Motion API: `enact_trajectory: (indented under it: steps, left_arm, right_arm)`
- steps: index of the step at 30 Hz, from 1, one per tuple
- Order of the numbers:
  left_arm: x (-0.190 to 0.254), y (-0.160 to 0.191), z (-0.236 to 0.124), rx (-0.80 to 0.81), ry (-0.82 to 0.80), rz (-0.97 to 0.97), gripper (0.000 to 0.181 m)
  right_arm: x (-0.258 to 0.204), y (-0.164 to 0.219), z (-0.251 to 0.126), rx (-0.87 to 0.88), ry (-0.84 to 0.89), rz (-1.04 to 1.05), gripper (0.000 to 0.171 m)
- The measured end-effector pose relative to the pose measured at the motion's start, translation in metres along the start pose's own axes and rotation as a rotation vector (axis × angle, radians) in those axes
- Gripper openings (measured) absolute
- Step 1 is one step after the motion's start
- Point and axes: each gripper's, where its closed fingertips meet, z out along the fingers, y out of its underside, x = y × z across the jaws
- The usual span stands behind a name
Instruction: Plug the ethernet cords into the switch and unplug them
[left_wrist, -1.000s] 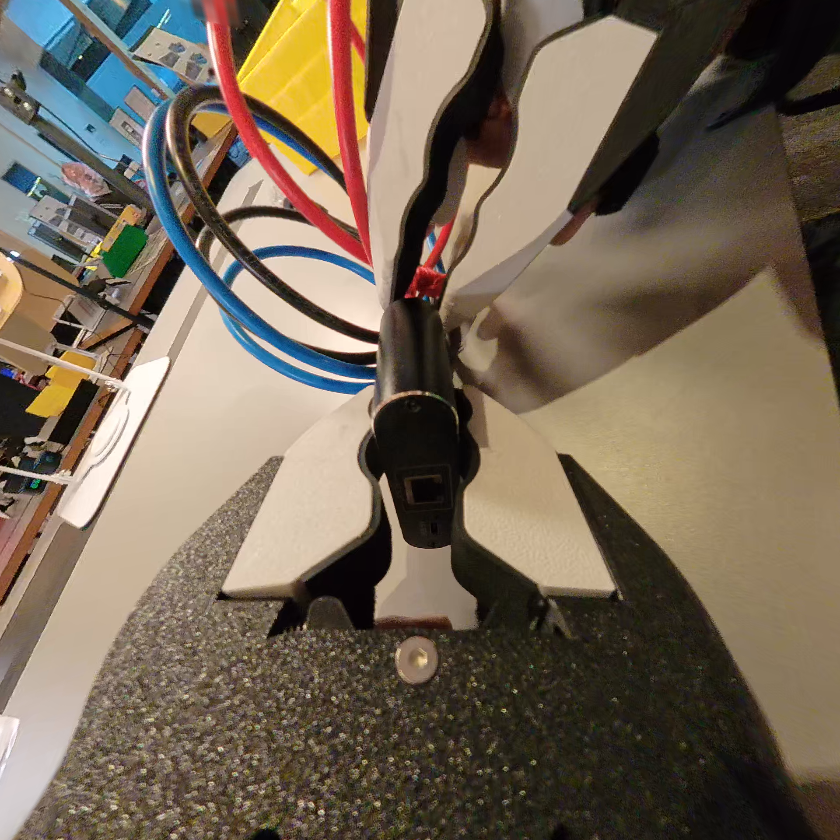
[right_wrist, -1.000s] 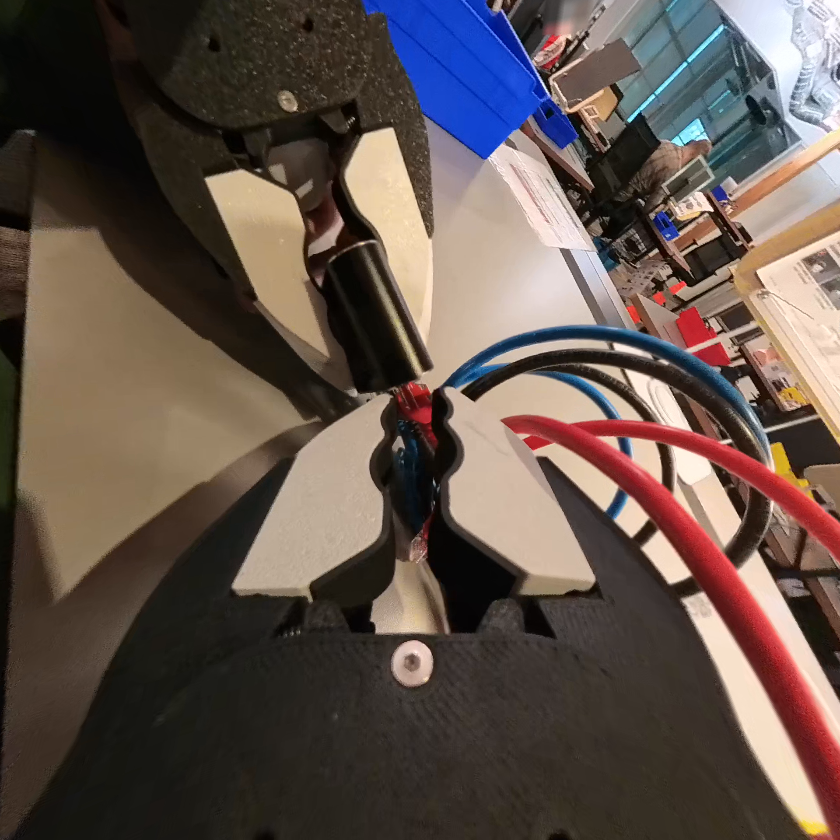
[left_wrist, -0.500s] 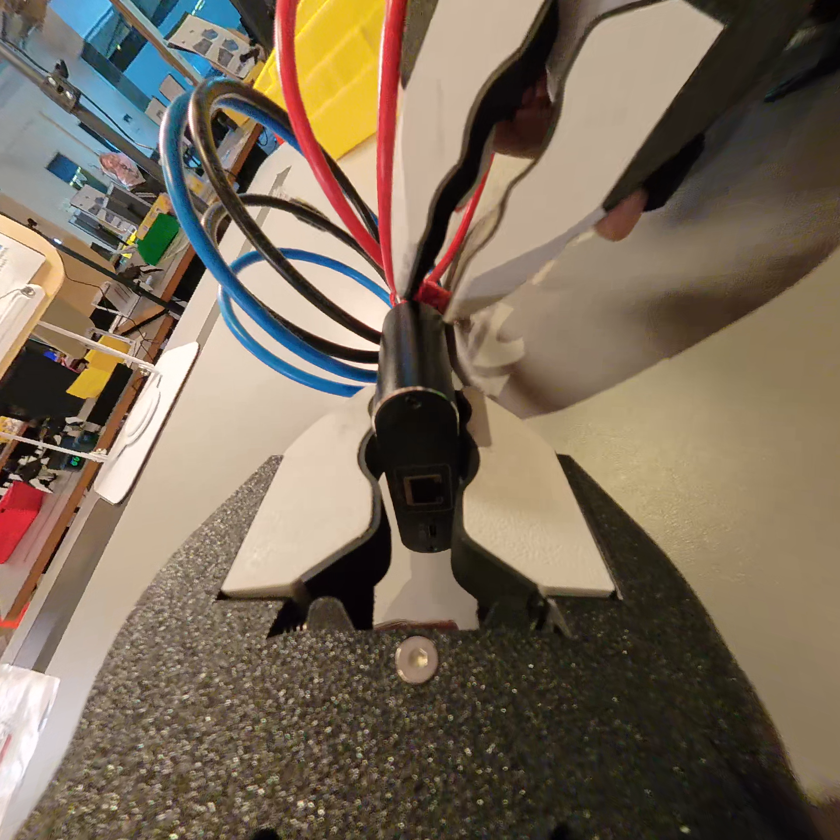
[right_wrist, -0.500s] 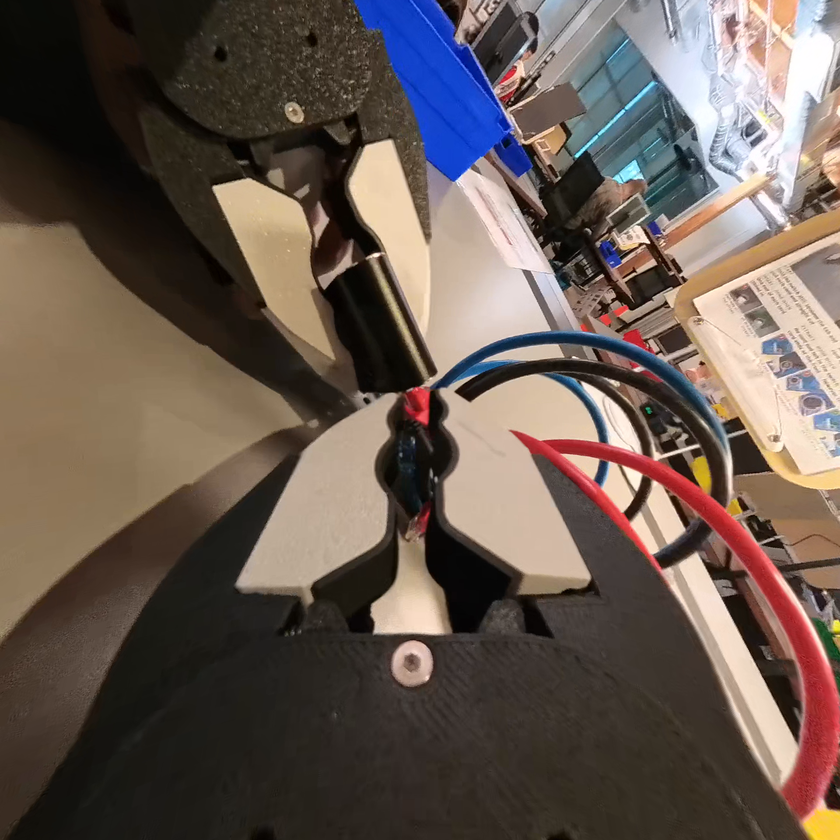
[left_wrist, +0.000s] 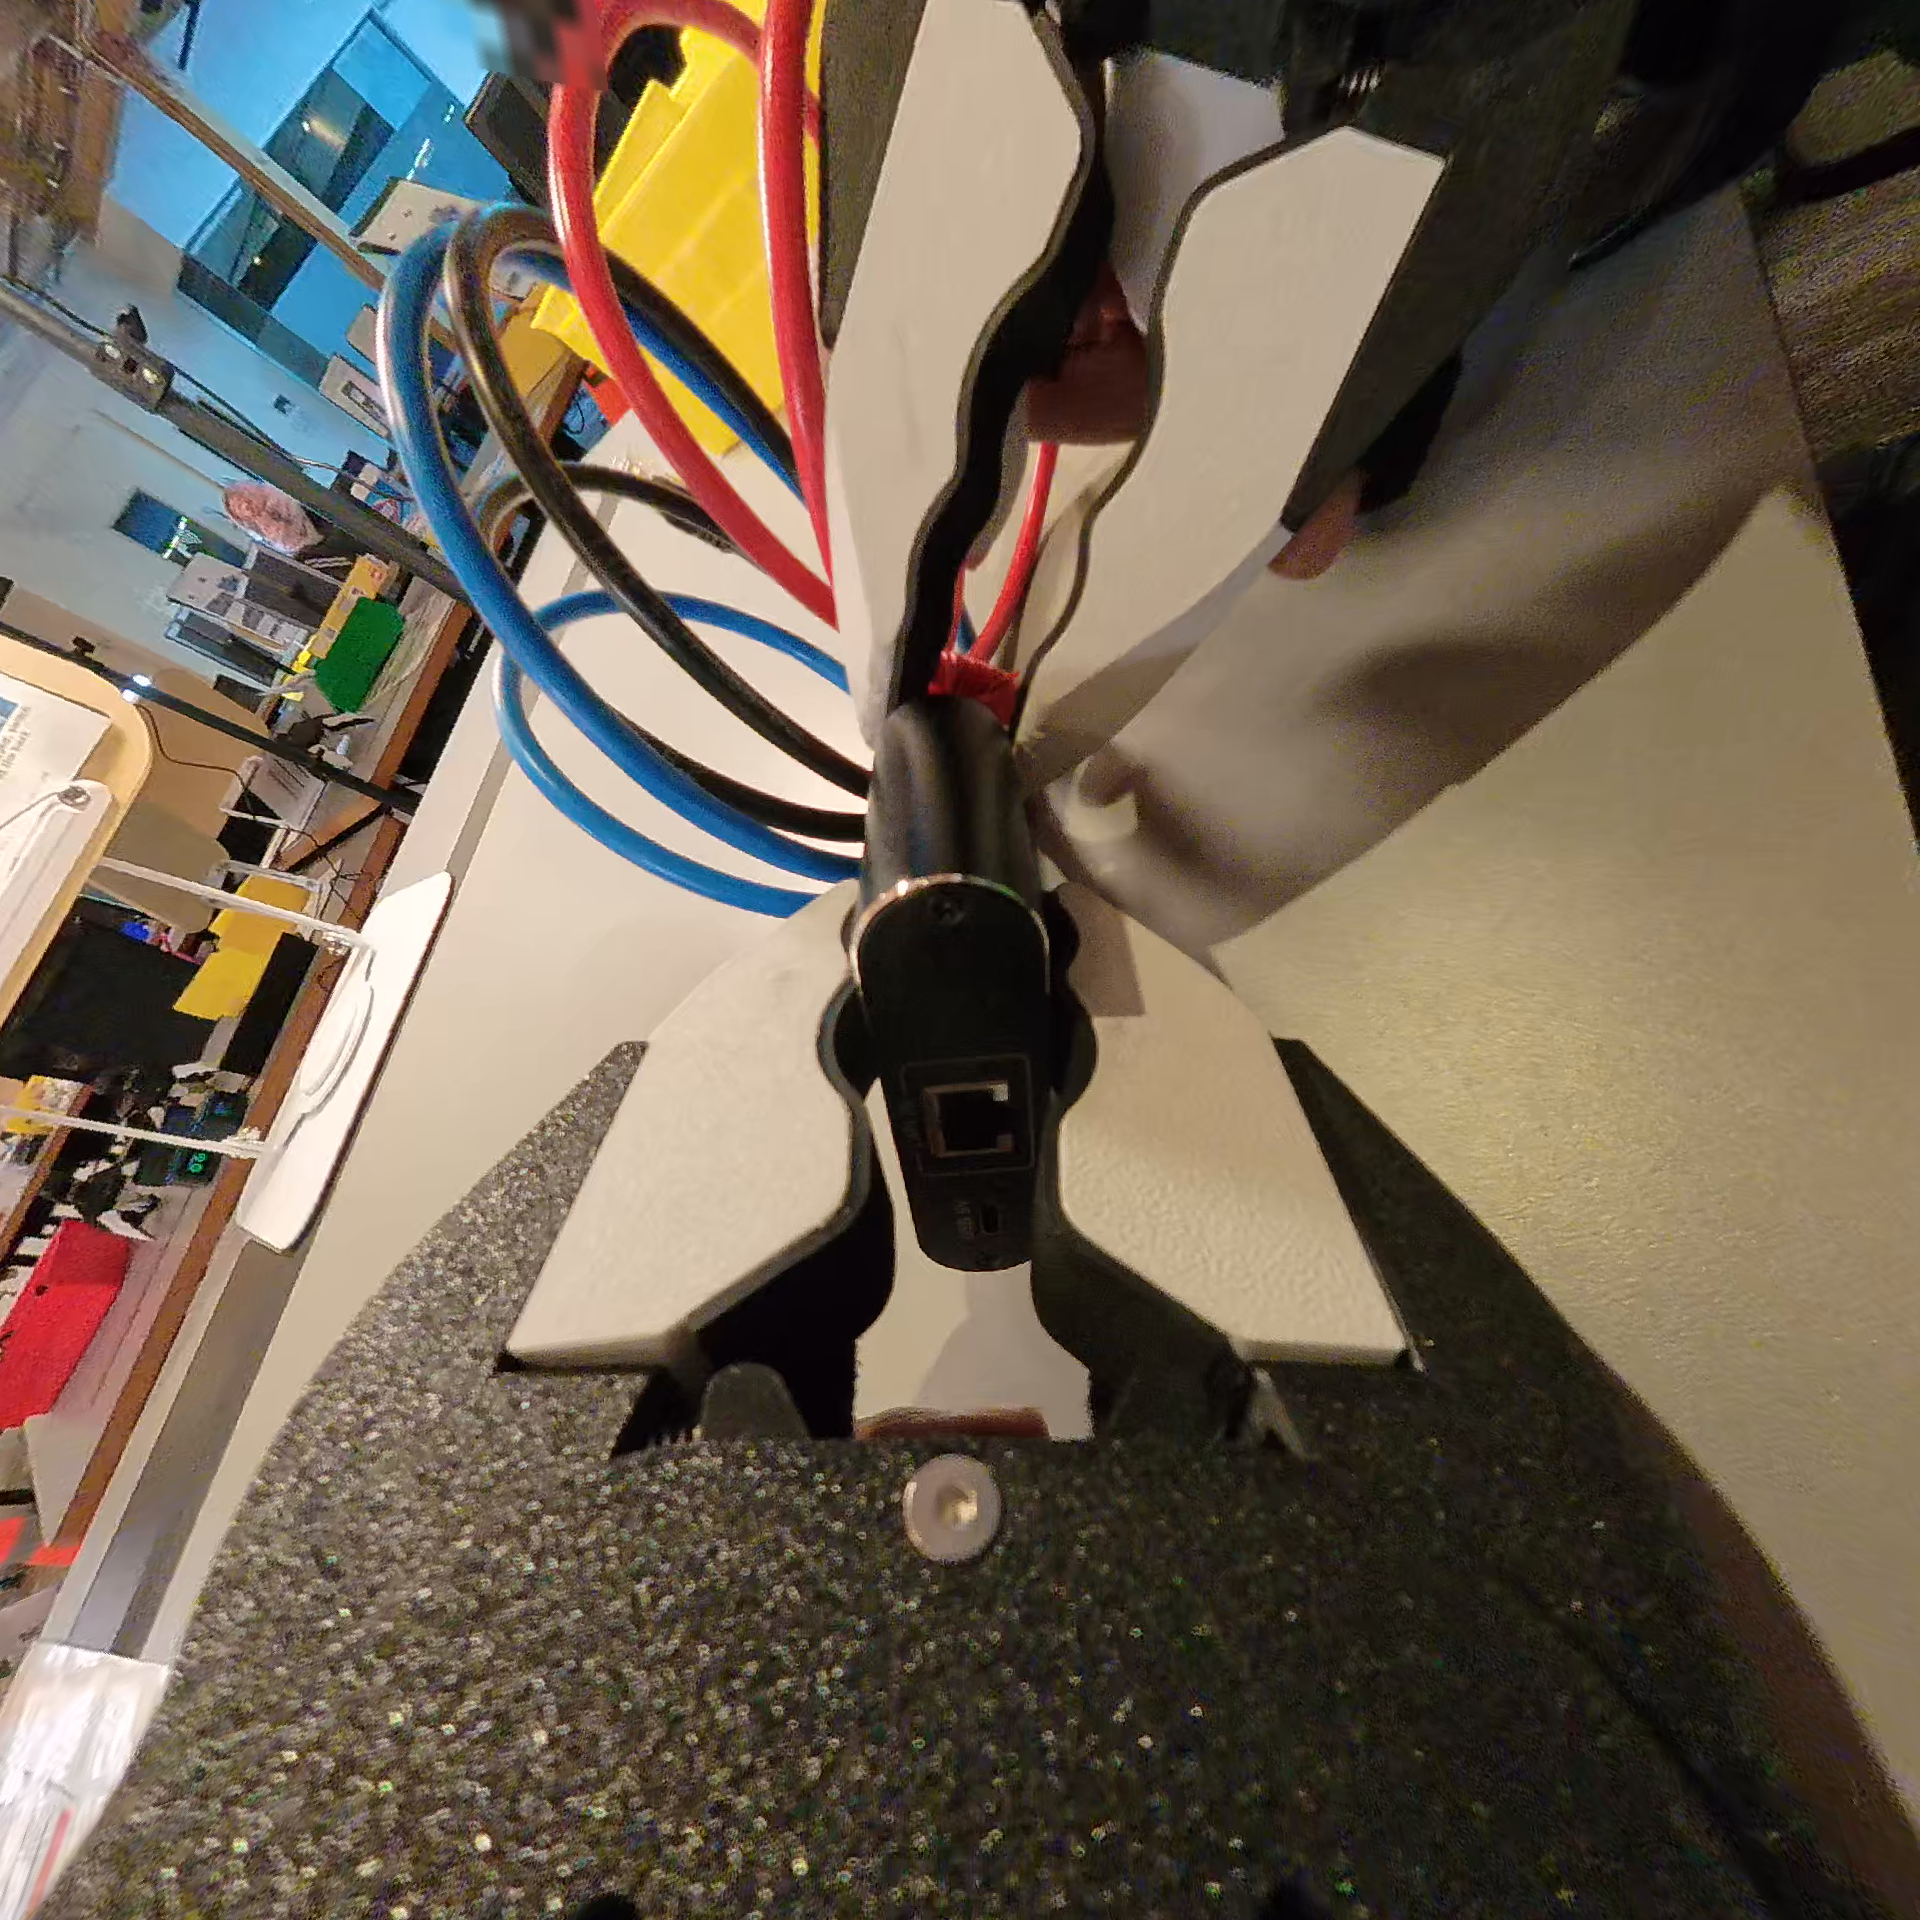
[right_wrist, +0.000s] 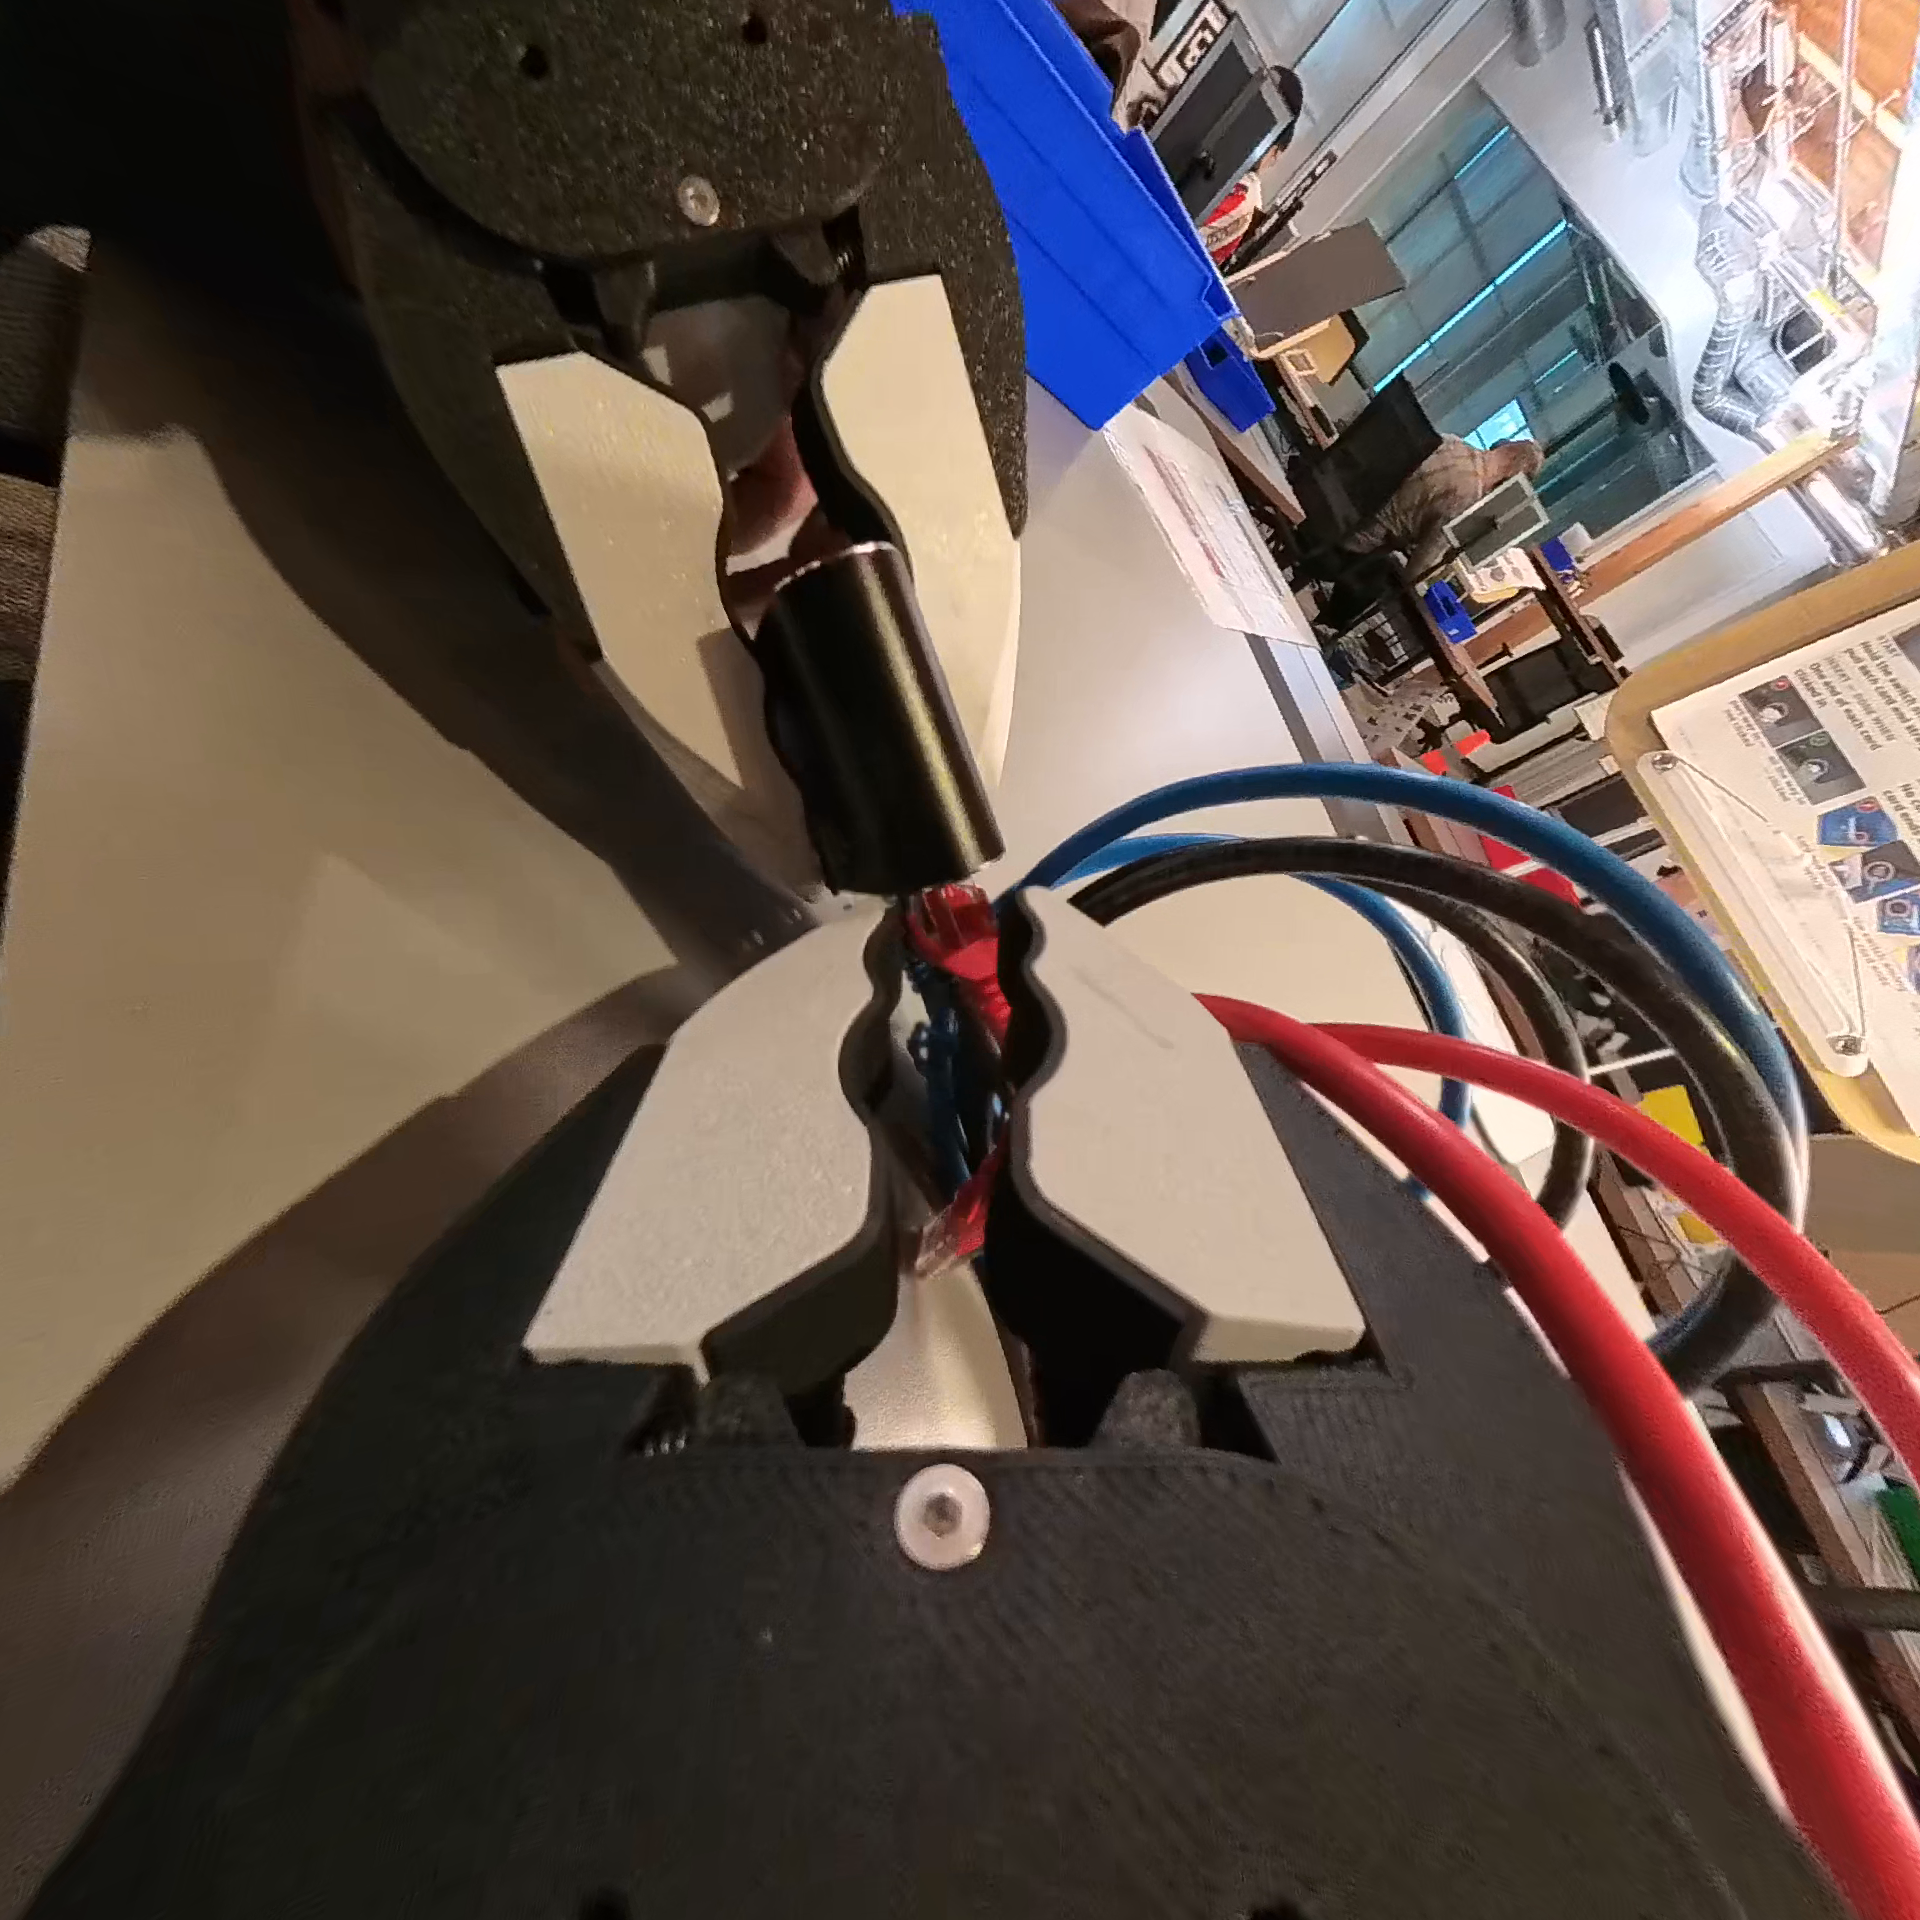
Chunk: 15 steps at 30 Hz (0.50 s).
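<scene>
Our left tongs (left_wrist: 961, 1039) are clenched on the switch (left_wrist: 956, 1039), a small black box held off the white counter (left_wrist: 1558, 987); an empty port on its near end faces the left camera. Our right tongs (right_wrist: 951, 1049) are clenched on the red plug (right_wrist: 961, 951) of the red cord (right_wrist: 1558, 1164), right at the switch's far end. We cannot tell whether it is seated. Blue cord (right_wrist: 1455, 800) and black cord (right_wrist: 1403, 894) loop beside it, their plugs hidden.

Risks, as we judge them: the plug sits skewed between the pads, so a crooked push or pull could jam it or bend its latch tab. The looped cords could drag the switch round in our grip.
</scene>
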Motion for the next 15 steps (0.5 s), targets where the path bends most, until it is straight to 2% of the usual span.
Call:
enact_trajectory:
  steps: [1,15]
  left_arm:
    - [0.0,0.0001,0.0,0.0,-0.002,0.003,0.029]
    - [0.0001,-0.0017,0.0002,0.011,0.003,-0.008,0.028]
  right_arm:
    - [0.0002,0.0001,0.0002,-0.001,0.0,0.0,0.017]
    - [0.0,0.0012,-0.0034,0.004,-0.011,-0.023,0.018]
